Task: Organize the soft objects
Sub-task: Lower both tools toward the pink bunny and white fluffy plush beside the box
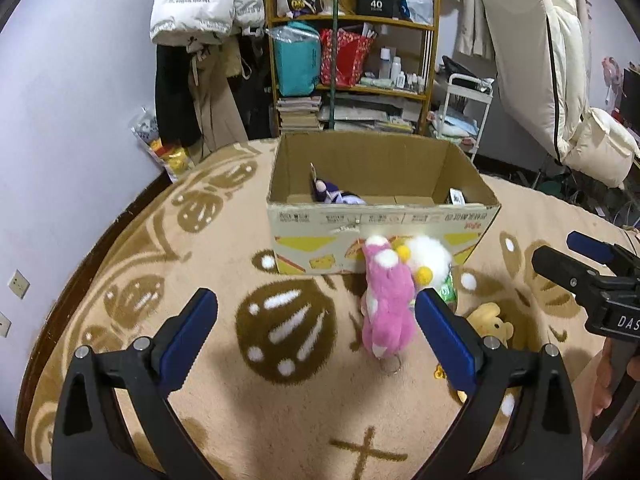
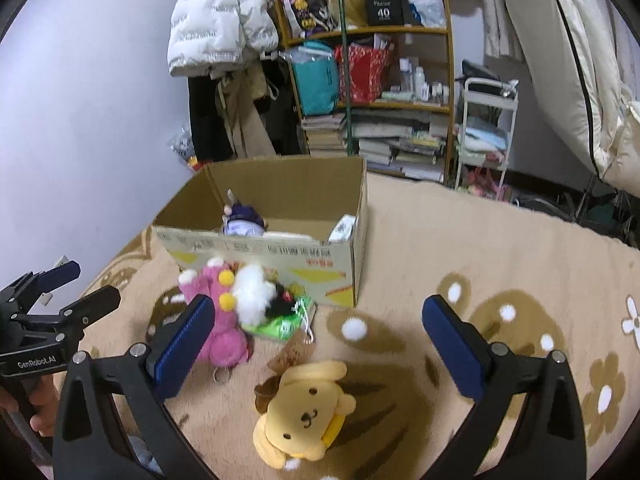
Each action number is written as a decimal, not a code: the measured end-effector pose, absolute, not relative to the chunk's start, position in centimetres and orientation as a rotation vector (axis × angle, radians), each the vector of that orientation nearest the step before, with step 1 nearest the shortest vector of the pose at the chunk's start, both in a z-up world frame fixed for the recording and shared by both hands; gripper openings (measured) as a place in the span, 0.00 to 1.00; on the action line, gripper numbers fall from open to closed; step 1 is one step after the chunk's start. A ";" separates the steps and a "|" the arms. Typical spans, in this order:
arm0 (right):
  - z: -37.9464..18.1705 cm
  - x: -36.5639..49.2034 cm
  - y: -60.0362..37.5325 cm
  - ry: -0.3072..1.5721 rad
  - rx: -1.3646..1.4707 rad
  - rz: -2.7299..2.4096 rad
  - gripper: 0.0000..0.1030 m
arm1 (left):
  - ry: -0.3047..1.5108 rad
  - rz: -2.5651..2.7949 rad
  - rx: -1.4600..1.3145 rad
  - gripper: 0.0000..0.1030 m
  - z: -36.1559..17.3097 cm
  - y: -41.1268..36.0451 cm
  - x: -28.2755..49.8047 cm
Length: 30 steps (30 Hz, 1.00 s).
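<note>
An open cardboard box (image 1: 384,236) (image 2: 276,256) stands on the patterned blanket, with a purple doll (image 1: 336,194) (image 2: 244,220) inside. In front of it lie a pink plush (image 1: 386,304) (image 2: 222,320), a white fluffy plush (image 1: 430,256) (image 2: 254,292) with yellow pompoms, a green packet (image 2: 286,322) and a yellow dog plush (image 2: 304,412) (image 1: 490,320). My left gripper (image 1: 316,320) is open and empty, just before the pink plush. My right gripper (image 2: 318,328) is open and empty, above the yellow dog plush.
The beige blanket (image 1: 224,392) with brown prints covers the surface. Behind the box stand a cluttered wooden shelf (image 1: 352,60), hanging coats (image 1: 200,20), a white cart (image 1: 464,112) and a leaning mattress (image 1: 536,60). A lilac wall (image 1: 72,120) lies left.
</note>
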State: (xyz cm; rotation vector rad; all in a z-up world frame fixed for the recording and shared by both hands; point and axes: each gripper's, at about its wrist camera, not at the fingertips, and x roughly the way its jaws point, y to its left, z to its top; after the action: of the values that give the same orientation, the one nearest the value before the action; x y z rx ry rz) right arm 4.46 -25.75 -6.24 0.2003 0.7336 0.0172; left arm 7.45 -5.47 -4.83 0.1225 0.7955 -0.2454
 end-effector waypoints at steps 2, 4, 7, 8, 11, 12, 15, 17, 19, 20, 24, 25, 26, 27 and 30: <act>-6.7 4.5 -25.8 0.745 0.213 0.024 1.00 | 0.808 -0.249 0.121 0.95 -5.2 -5.6 7.8; -7.0 4.7 -25.8 0.750 0.218 0.026 1.00 | 0.820 -0.254 0.122 0.95 -5.7 -6.0 8.1; -7.4 5.0 -25.8 0.751 0.220 0.026 1.00 | 0.833 -0.258 0.133 0.95 -6.2 -6.5 8.5; -7.5 5.1 -25.8 0.752 0.221 0.028 1.00 | 0.837 -0.258 0.137 0.95 -6.4 -6.7 8.6; -7.9 5.7 -25.7 0.757 0.228 0.039 1.00 | 0.852 -0.263 0.137 0.95 -6.9 -7.1 9.1; -8.0 6.0 -25.7 0.758 0.229 0.042 1.00 | 0.858 -0.265 0.137 0.95 -7.1 -7.2 9.3; -8.5 6.8 -25.5 0.764 0.229 0.051 1.00 | 0.878 -0.272 0.134 0.95 -7.7 -7.4 9.8; -8.8 7.4 -25.5 0.769 0.235 0.061 1.00 | 0.897 -0.282 0.133 0.95 -8.2 -7.7 10.2; -9.1 8.0 -25.4 0.774 0.240 0.069 1.00 | 0.915 -0.290 0.138 0.95 -8.8 -8.1 10.5; -9.3 8.4 -25.4 0.777 0.243 0.076 1.00 | 0.923 -0.294 0.142 0.95 -9.1 -8.3 10.7; -10.1 9.4 -25.1 0.799 0.254 0.087 1.00 | 0.954 -0.309 0.145 0.95 -10.1 -8.8 11.3; -10.4 9.7 -25.0 0.806 0.260 0.093 1.00 | 0.961 -0.312 0.143 0.95 -10.3 -8.9 11.5; -10.7 9.9 -24.8 0.814 0.265 0.099 1.00 | 0.972 -0.315 0.141 0.95 -10.6 -9.0 11.7; -10.9 10.1 -24.7 0.821 0.267 0.104 1.00 | 0.980 -0.317 0.140 0.95 -10.8 -9.0 11.9; -11.7 10.7 -24.5 0.842 0.279 0.115 1.00 | 1.004 -0.322 0.138 0.95 -11.5 -9.2 12.3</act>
State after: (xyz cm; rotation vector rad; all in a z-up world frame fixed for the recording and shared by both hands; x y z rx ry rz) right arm 10.70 -24.48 -11.67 0.2794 0.8425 0.1147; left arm 12.34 -9.22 -11.52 0.1379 1.0038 -0.3220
